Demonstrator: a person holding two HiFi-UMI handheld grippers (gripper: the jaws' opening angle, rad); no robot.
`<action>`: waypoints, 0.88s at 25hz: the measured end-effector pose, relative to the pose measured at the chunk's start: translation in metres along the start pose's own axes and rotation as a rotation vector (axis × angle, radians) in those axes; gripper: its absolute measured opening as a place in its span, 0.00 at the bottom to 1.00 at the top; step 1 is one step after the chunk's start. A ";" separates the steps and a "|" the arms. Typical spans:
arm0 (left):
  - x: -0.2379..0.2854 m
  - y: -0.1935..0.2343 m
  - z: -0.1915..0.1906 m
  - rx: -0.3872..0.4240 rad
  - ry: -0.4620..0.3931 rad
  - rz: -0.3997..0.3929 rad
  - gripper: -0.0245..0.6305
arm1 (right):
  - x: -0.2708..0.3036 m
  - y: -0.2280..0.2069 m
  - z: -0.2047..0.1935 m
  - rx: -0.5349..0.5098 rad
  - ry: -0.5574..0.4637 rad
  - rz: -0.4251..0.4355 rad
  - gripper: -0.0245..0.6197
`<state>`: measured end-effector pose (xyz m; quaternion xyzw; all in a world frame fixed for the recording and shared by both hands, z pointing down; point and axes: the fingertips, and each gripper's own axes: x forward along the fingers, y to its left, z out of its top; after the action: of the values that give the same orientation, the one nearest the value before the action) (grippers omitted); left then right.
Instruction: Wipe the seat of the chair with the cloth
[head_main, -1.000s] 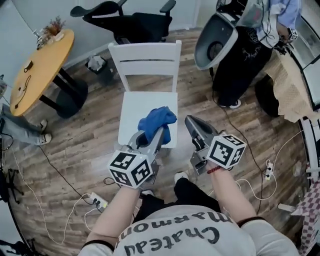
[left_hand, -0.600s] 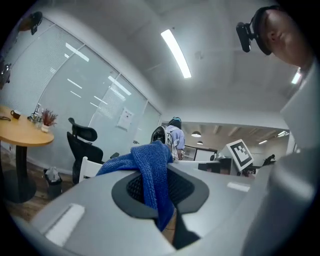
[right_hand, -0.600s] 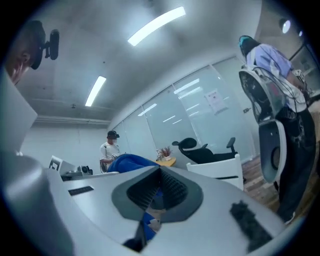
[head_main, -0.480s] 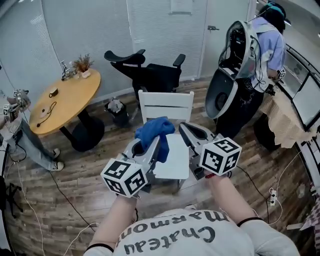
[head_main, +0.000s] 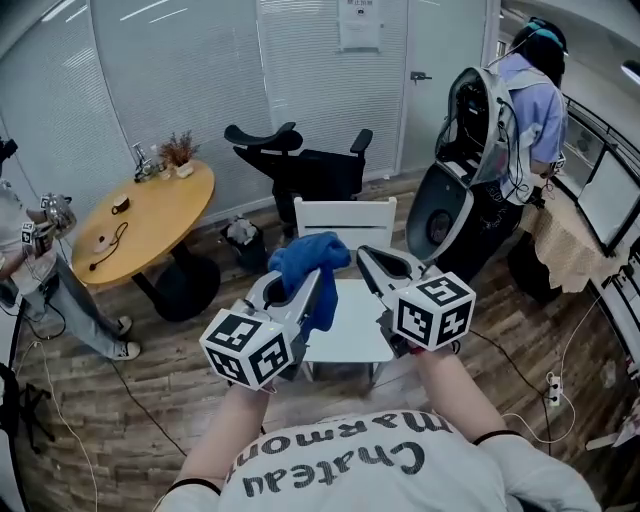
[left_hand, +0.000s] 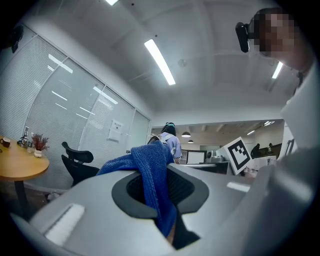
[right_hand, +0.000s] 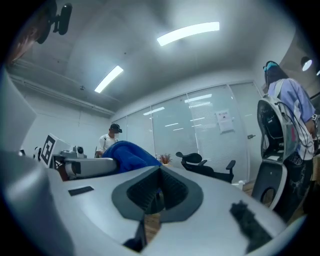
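Observation:
A white chair (head_main: 343, 334) stands in front of me, its backrest (head_main: 345, 216) at the far side. My left gripper (head_main: 308, 283) is shut on a blue cloth (head_main: 307, 257), which it holds raised in the air above the seat. In the left gripper view the cloth (left_hand: 150, 172) hangs bunched over and between the jaws. My right gripper (head_main: 369, 257) is shut with nothing in it, level with the left and just to its right. In the right gripper view the cloth (right_hand: 127, 154) shows at the left behind the closed jaws.
A round wooden table (head_main: 140, 215) stands at the left with a person (head_main: 35, 275) beside it. A black office chair (head_main: 310, 165) is behind the white chair. A person with a backpack (head_main: 515, 110) stands at the right by a desk (head_main: 575, 240).
Both grippers have risen, and the left has lifted the cloth off the seat. The head view has tilted up from the floor to the room.

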<state>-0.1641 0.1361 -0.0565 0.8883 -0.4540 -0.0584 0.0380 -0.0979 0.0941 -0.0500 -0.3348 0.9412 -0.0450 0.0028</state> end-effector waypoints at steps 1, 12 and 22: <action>0.000 -0.003 0.000 0.001 0.006 -0.003 0.11 | -0.003 0.000 0.000 -0.008 0.005 -0.007 0.06; 0.010 -0.020 0.000 -0.008 0.018 0.011 0.11 | -0.021 -0.008 0.008 0.005 0.021 0.000 0.06; 0.002 -0.023 -0.007 -0.047 0.038 0.052 0.11 | -0.030 -0.004 -0.004 0.027 0.062 0.013 0.06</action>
<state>-0.1436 0.1482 -0.0527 0.8760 -0.4745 -0.0513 0.0690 -0.0727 0.1103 -0.0466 -0.3269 0.9424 -0.0681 -0.0213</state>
